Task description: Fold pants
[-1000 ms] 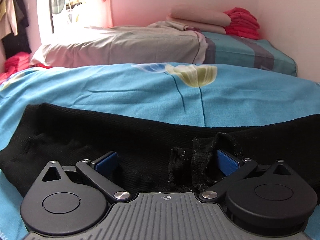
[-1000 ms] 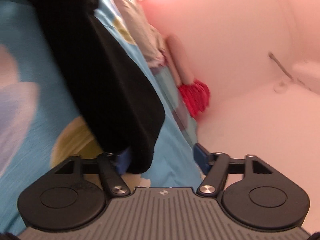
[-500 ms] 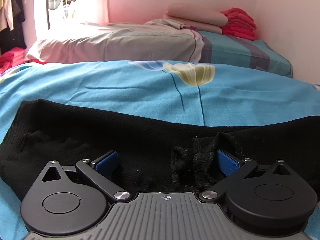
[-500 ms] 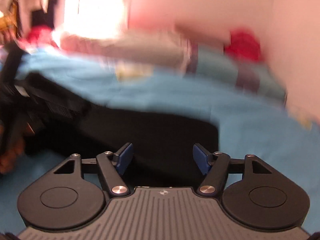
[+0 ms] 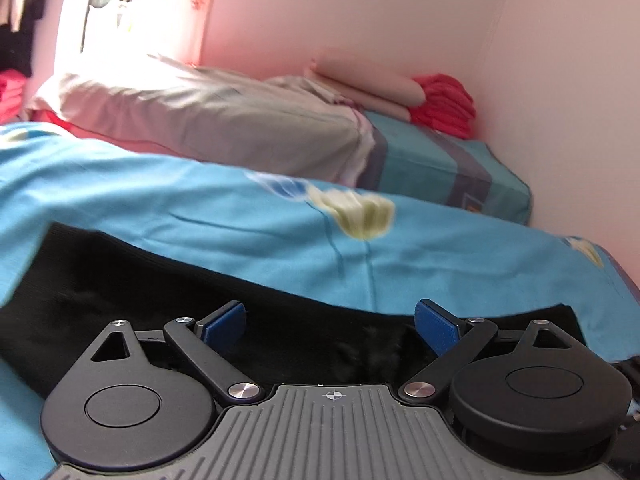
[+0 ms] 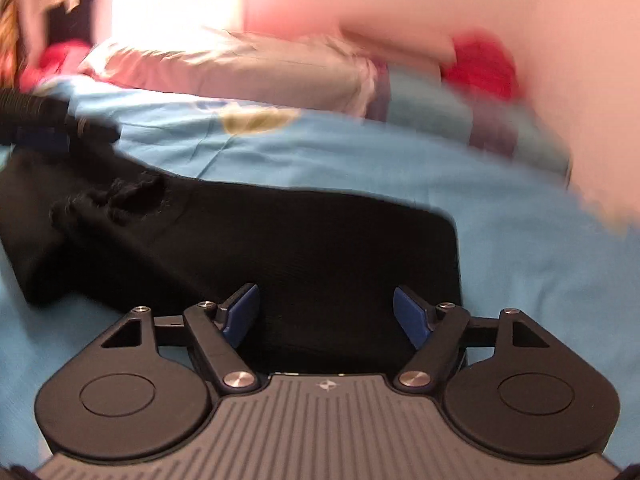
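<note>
The black pants (image 5: 168, 304) lie in a long band across the blue flowered bedsheet (image 5: 240, 216). My left gripper (image 5: 330, 324) hovers over their near edge, open, its blue pads (image 5: 224, 322) wide apart and holding nothing. In the right wrist view the pants (image 6: 320, 248) lie flat with a squared right end and a rumpled knot of cloth (image 6: 128, 192) at the left. My right gripper (image 6: 326, 314) sits over that end and its jaws are opening. The cloth lies under them, not pinched. The left gripper (image 6: 36, 120) shows at the far left of this view.
A grey-beige folded quilt (image 5: 208, 120) lies behind the sheet, with a rolled pink cover (image 5: 368, 80) and a stack of red clothes (image 5: 444, 104) by the pink wall. Clothes hang at the far left (image 5: 16, 8). The mattress edge (image 5: 500, 184) drops off at the right.
The left gripper has lifted and tipped, and the bunched cloth by its right pad has dropped away. The right gripper has rolled level, and the pants' end that hung by it now lies flat.
</note>
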{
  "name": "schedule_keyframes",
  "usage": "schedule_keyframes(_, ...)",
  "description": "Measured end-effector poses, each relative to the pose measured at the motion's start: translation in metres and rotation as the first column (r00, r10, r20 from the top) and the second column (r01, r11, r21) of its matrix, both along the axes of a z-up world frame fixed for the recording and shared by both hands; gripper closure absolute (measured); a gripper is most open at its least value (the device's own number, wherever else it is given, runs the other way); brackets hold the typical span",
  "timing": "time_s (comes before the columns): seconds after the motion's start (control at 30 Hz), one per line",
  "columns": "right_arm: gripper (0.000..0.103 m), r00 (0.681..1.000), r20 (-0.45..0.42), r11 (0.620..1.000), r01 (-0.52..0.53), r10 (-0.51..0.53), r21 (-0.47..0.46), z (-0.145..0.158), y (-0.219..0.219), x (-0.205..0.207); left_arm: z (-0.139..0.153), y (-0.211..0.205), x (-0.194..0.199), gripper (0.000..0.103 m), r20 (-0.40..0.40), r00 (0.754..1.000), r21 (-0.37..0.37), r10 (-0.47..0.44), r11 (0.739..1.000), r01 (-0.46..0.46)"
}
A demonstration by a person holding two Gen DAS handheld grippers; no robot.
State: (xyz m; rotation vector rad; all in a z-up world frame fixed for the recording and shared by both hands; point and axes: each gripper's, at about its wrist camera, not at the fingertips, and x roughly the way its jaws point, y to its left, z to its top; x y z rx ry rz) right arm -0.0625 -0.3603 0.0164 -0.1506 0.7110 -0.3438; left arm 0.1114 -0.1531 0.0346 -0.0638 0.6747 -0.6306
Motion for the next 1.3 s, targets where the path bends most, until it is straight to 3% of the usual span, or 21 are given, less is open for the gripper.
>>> schedule_keyframes(0.07,0.025,1.000,0.020,0.999,0.001,-0.001,-0.036,0.012,0.010,-0.001,0.005,0.015,0.002,0.000,0.010,0.999,0.009,0.046,0.999,-0.046)
schedule_keyframes(0.23,0.015,0.994,0.102,0.999,-0.032,0.032,0.007,0.022,0.030,0.021,0.009,0.060,0.004,0.000,-0.002,0.981,0.068,0.192,0.979,-0.192)
schedule_keyframes(0.3,0.014,0.997,-0.009,0.997,-0.073,0.074,0.037,0.002,0.040,0.040,0.007,0.083,0.002,0.000,-0.013,0.968,0.102,0.249,0.964,-0.247)
schedule_keyframes(0.37,0.015,0.998,-0.015,0.997,-0.061,0.061,-0.051,0.000,0.057,0.043,0.004,0.112,0.000,0.000,-0.041,0.953,0.130,0.300,0.947,-0.293)
schedule_keyframes(0.43,0.019,0.998,0.001,0.992,-0.064,0.064,-0.105,0.015,0.073,0.043,0.003,0.151,-0.004,0.000,-0.043,0.922,0.153,0.384,0.915,-0.374)
schedule_keyframes(0.5,0.018,0.992,0.062,0.990,-0.103,0.109,-0.098,0.029,0.095,0.043,0.002,0.188,-0.009,0.000,-0.019,0.873,0.173,0.488,0.862,-0.477)
schedule_keyframes(0.6,0.016,0.963,0.070,0.964,-0.256,0.261,-0.068,0.040,0.150,0.059,0.000,0.239,-0.017,0.000,-0.024,0.786,0.179,0.618,0.776,-0.605)
schedule_keyframes(0.67,0.016,0.935,0.051,0.936,-0.349,0.351,-0.050,0.038,0.189,0.076,-0.001,0.267,-0.025,0.000,-0.045,0.737,0.159,0.674,0.734,-0.661)
schedule_keyframes(0.77,0.013,0.901,0.021,0.900,-0.430,0.433,-0.077,0.027,0.256,0.109,-0.004,0.294,-0.039,0.000,-0.068,0.695,0.142,0.716,0.696,-0.704)
schedule_keyframes(0.87,0.011,0.904,-0.063,0.888,-0.427,0.423,-0.168,0.004,0.317,0.147,-0.007,0.308,-0.051,0.000,-0.072,0.677,0.150,0.732,0.679,-0.719)
schedule_keyframes(0.97,0.011,0.917,-0.152,0.877,-0.397,0.369,-0.271,-0.024,0.353,0.178,-0.009,0.315,-0.064,0.000,-0.077,0.679,0.148,0.730,0.682,-0.716)
schedule_keyframes(1.03,0.014,0.930,-0.129,0.874,-0.367,0.343,-0.319,-0.032,0.361,0.188,-0.010,0.316,-0.070,0.000,-0.081,0.682,0.142,0.727,0.686,-0.714)
schedule_keyframes(1.07,0.024,0.927,-0.141,0.875,-0.374,0.347,-0.306,-0.034,0.361,0.192,-0.010,0.313,-0.073,0.000,-0.083,0.689,0.140,0.720,0.693,-0.707)
schedule_keyframes(1.1,0.072,0.913,-0.174,0.887,-0.402,0.369,-0.227,-0.033,0.358,0.198,-0.009,0.308,-0.075,0.000,-0.086,0.703,0.139,0.706,0.707,-0.693)
schedule_keyframes(1.17,0.077,0.917,-0.170,0.914,-0.384,0.361,-0.129,-0.020,0.350,0.202,-0.006,0.295,-0.078,0.000,-0.091,0.740,0.128,0.667,0.744,-0.655)
schedule_keyframes(1.3,0.079,0.913,-0.104,0.916,-0.380,0.393,0.129,0.027,0.303,0.198,-0.002,0.243,-0.076,0.000,-0.082,0.833,0.124,0.547,0.835,-0.536)
